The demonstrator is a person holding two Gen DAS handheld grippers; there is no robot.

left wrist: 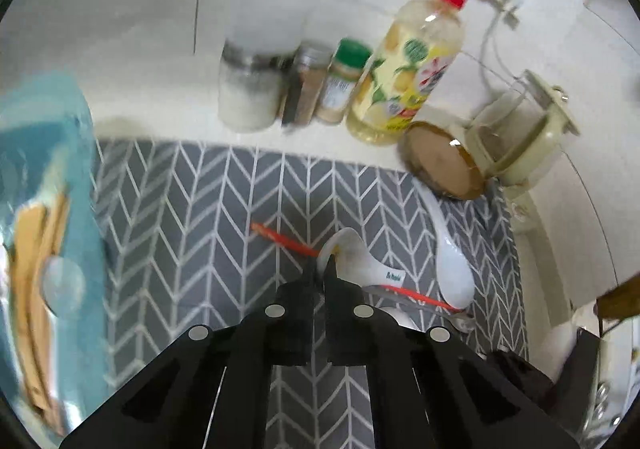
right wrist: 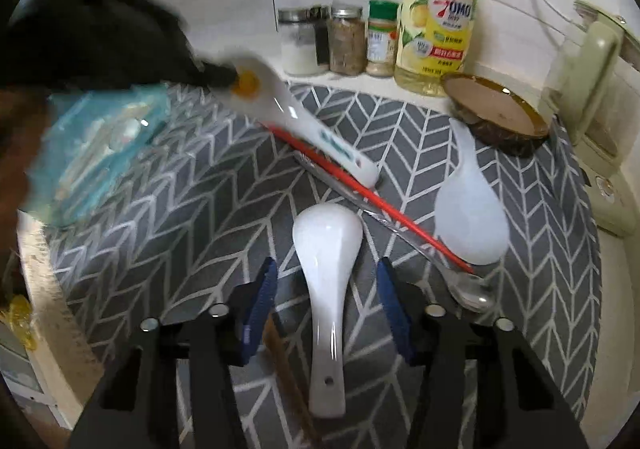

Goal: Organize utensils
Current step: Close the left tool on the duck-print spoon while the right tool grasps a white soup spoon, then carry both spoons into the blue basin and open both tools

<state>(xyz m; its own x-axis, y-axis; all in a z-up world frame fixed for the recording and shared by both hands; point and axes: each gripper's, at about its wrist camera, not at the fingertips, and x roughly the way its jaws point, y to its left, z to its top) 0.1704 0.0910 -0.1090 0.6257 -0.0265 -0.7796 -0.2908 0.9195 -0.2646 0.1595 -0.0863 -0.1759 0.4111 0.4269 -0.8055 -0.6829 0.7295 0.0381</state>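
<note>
Left hand-held gripper (left wrist: pixel 320 269) pinches blurred printed spoon (left wrist: pixel 352 257); right hand-held gripper (right wrist: pixel 326 289) gapes wide.

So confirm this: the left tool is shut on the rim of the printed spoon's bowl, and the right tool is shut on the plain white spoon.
One thing is wrong: the right tool is open, its blue pads on either side of the plain white spoon, not touching it, as the right wrist view shows. The left tool is indeed shut on the rim of the printed spoon's bowl.

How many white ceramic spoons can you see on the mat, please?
3: one between the right gripper fingers, one frosted by the wooden bowl, one printed gripped by the left gripper.
</note>
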